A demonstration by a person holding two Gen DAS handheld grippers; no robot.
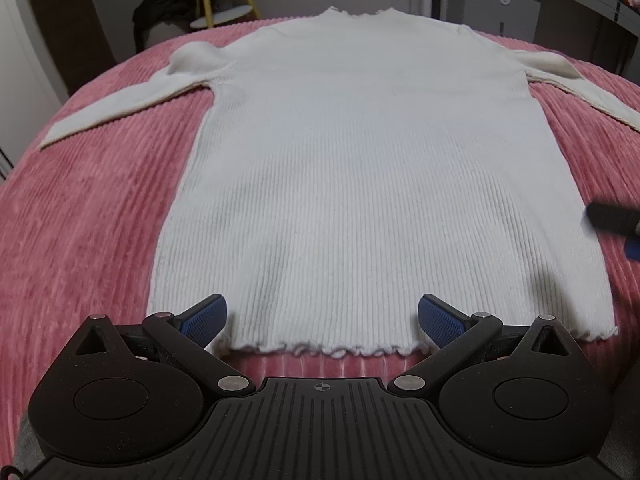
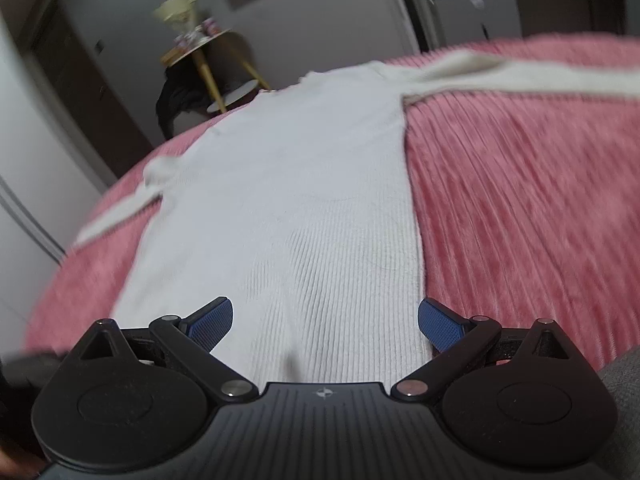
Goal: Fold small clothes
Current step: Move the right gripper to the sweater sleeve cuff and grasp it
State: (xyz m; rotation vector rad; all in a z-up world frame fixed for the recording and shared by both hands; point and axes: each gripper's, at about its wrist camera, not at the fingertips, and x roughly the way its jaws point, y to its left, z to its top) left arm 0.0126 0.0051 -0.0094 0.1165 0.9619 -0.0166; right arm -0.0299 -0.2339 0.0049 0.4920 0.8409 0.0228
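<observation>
The sweater is lying lengthwise straight ahead of both grippers, left and right (each spread wide, grasping nothing), hem nearest.

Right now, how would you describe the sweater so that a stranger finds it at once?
Look at the pink ribbed bedcover. The white sweater lies flat on its middle, sleeves spread to both sides. It is the only garment there, with a wavy frilled hem nearest the open left gripper.
</observation>
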